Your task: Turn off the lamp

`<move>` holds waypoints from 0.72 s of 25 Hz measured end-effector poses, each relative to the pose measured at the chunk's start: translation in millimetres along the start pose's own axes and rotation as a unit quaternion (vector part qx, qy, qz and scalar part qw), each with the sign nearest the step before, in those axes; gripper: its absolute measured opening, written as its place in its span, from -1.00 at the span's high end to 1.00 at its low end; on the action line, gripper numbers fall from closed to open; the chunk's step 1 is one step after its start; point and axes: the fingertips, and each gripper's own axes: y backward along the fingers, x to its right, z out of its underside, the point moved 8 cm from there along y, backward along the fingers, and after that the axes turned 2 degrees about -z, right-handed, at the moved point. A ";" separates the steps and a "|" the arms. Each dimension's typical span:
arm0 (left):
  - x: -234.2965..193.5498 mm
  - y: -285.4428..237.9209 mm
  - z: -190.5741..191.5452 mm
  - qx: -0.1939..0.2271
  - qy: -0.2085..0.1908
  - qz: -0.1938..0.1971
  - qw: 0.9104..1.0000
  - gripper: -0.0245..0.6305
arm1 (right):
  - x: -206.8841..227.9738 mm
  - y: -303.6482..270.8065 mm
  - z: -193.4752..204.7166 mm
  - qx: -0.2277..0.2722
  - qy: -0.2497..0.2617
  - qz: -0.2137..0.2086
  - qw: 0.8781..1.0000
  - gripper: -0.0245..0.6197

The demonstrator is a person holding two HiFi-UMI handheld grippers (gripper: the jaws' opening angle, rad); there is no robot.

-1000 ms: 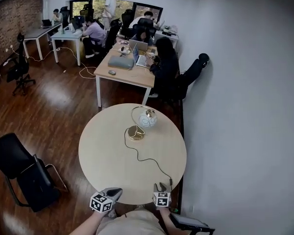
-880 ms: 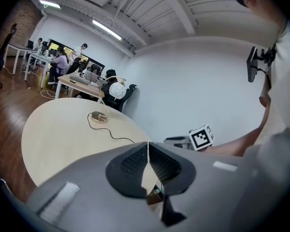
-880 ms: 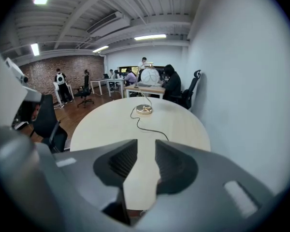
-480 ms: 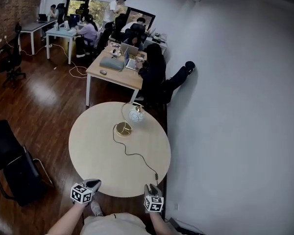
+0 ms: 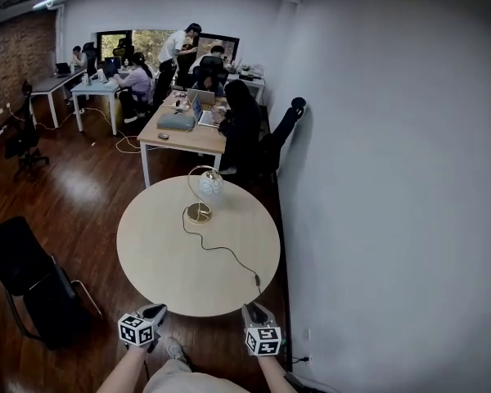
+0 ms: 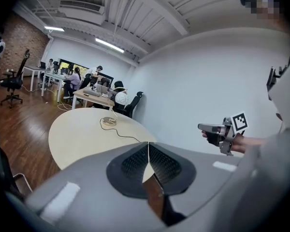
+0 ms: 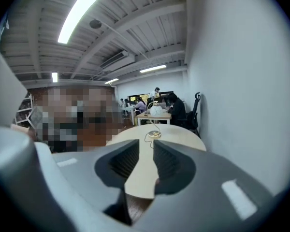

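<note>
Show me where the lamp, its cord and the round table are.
lamp [image 5: 210, 184]: head view, on its white globe shade.
cord [image 5: 222, 250]: head view, on the black wire midway across the tabletop.
round table [image 5: 159, 256]: head view, on bare tabletop left of the cord.

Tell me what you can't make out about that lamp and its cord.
Lamp: lit or not, too small and distant in all three views.
Cord: any switch along it, too thin and small in the head view.
Cord's end: it runs to the table's near edge, then is hidden below it in the head view.
</note>
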 end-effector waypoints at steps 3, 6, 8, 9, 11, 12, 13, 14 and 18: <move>37.5 22.4 10.9 0.017 -0.018 0.002 1.000 0.92 | -3.9 37.0 8.0 0.013 -0.019 -0.011 1.000 0.63; 62.4 45.4 22.9 0.032 -0.019 0.004 0.999 0.91 | -7.3 61.2 23.7 0.015 -0.033 -0.012 0.999 0.63; 71.9 59.6 33.6 0.035 -0.012 0.002 0.999 0.91 | -9.3 71.7 36.7 0.009 -0.039 -0.014 0.999 0.63; 75.1 67.0 39.2 0.034 -0.010 0.000 0.999 0.91 | -10.9 76.9 43.2 0.006 -0.040 -0.016 0.999 0.63; 77.2 79.8 49.2 0.032 -0.005 -0.007 0.999 0.91 | -14.7 85.6 53.6 -0.002 -0.036 -0.018 0.999 0.63; 76.3 84.4 53.2 0.032 -0.001 -0.011 0.999 0.91 | -16.7 88.6 57.4 -0.006 -0.033 -0.019 0.999 0.63; 74.6 87.9 56.8 0.031 0.002 -0.015 0.999 0.91 | -18.8 90.6 61.1 -0.010 -0.031 -0.020 0.999 0.63; 72.7 90.3 60.0 0.030 0.004 -0.018 0.999 0.91 | -20.7 91.7 65.2 -0.015 -0.030 -0.020 0.999 0.63; 66.0 92.1 66.2 0.041 0.001 -0.021 0.999 0.91 | -25.1 81.7 86.2 -0.034 -0.013 -0.018 0.999 0.66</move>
